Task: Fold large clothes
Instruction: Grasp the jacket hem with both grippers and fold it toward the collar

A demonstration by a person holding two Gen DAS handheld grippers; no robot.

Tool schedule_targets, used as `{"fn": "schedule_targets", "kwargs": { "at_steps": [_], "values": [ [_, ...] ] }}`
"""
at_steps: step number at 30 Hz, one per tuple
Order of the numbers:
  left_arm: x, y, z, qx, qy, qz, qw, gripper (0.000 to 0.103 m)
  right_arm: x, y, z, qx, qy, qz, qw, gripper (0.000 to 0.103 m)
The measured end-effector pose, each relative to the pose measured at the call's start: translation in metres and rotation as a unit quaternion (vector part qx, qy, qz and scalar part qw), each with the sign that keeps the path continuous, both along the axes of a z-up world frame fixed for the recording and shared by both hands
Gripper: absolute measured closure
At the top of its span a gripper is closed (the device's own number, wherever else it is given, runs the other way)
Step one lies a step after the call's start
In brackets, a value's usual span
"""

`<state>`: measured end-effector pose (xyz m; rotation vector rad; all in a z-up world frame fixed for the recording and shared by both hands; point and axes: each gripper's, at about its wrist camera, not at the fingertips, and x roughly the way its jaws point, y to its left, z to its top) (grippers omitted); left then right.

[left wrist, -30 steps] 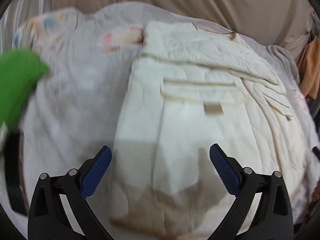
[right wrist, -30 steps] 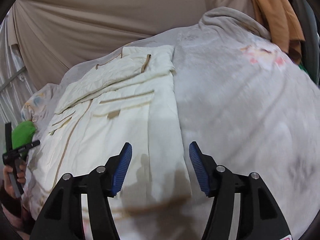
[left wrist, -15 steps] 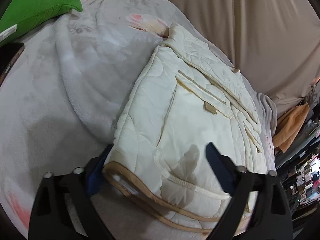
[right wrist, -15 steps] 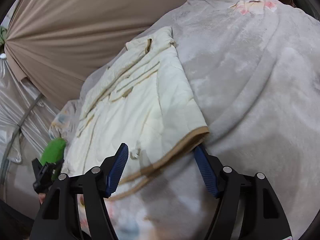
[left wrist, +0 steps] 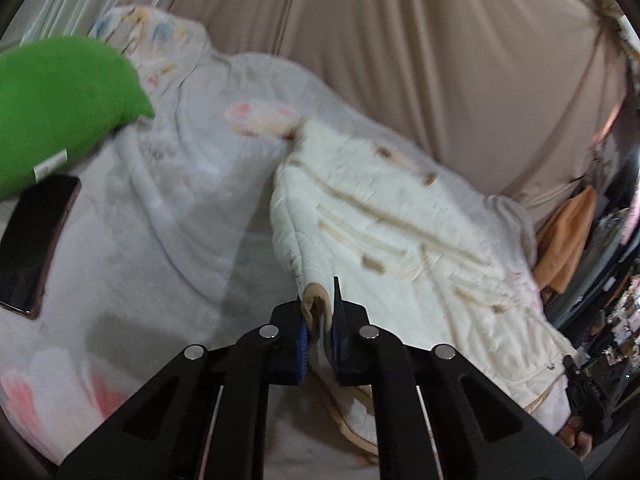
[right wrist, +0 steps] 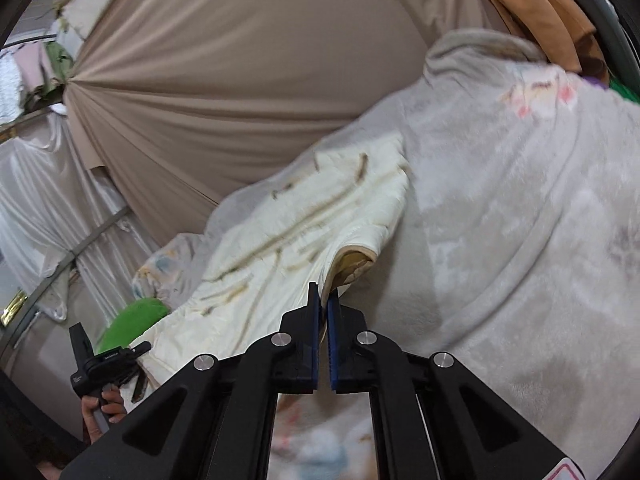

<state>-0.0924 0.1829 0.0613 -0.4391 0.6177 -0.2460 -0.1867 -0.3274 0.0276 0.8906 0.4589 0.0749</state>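
**Cream jacket gripped at two hem corners**

While both grippers pinch the near hem, the cream quilted jacket (left wrist: 404, 240) lies on a pale grey fleece blanket (left wrist: 168, 208) spread over the bed. Its long axis runs away from the cameras: the tan-trimmed hem is nearest, and the collar end points toward the beige curtain (left wrist: 420, 60) behind the bed. In the left wrist view the garment slants up and to the left from the hem; in the right wrist view (right wrist: 304, 236) it slants up and to the right.

Left gripper (left wrist: 319, 320): the blue-padded fingers (left wrist: 301, 340) are pressed together on a rolled, tan-bound corner of the hem, which bulges up just above the fingertips. The rest of the jacket extends ahead and to the right of this grasp.

Right gripper (right wrist: 323, 312): the fingers (right wrist: 315, 320) are clamped on the opposite hem corner, with only a thin fold of cloth between the pads. The tan lining of the lifted corner shows just above and to the right of the fingertips, and the body of the jacket spreads ahead and to the left.

A green pillow (left wrist: 60, 104) rests on the blanket far left of the jacket, well apart from it, with a dark phone (left wrist: 36, 240) lying beside it. An orange cloth (left wrist: 568, 240) hangs at the far right.
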Motion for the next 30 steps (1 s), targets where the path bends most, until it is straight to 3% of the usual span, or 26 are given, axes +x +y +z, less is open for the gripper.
{"fn": "schedule_targets", "kwargs": {
  "at_steps": [6,9,11,14,16,21,24,30],
  "values": [
    [-0.051,0.013,0.081,-0.021,-0.129,-0.01,0.9913,0.095,-0.057,-0.005,0.073,-0.034,-0.153,-0.043,0.987,0.099],
    [-0.038,0.003,0.109,0.001,-0.163,-0.014,0.9866,0.095,-0.053,-0.017,0.098,-0.037,-0.198,-0.057,0.978,0.099],
    [-0.012,-0.01,0.117,0.023,-0.16,-0.01,0.9868,0.095,-0.034,-0.023,0.109,-0.052,-0.207,-0.06,0.975,0.099],
    [0.046,-0.034,0.118,0.073,-0.131,0.008,0.9887,0.095,0.018,-0.035,0.112,-0.071,-0.183,-0.061,0.979,0.099],
    [0.097,-0.054,0.106,0.112,-0.096,0.023,0.9888,0.095,0.066,-0.044,0.102,-0.071,-0.143,-0.061,0.985,0.099],
    [0.201,-0.09,0.046,0.192,0.009,0.046,0.9803,0.093,0.17,-0.059,0.06,-0.061,-0.034,-0.055,0.996,0.099],
    [0.24,-0.097,0.008,0.205,0.064,0.041,0.9757,0.091,0.22,-0.061,0.028,-0.063,0.032,-0.043,0.997,0.099],
    [0.266,-0.102,-0.037,0.234,0.081,0.033,0.9683,0.089,0.267,-0.05,-0.037,-0.089,0.126,-0.014,0.988,0.099]
  ]
}}
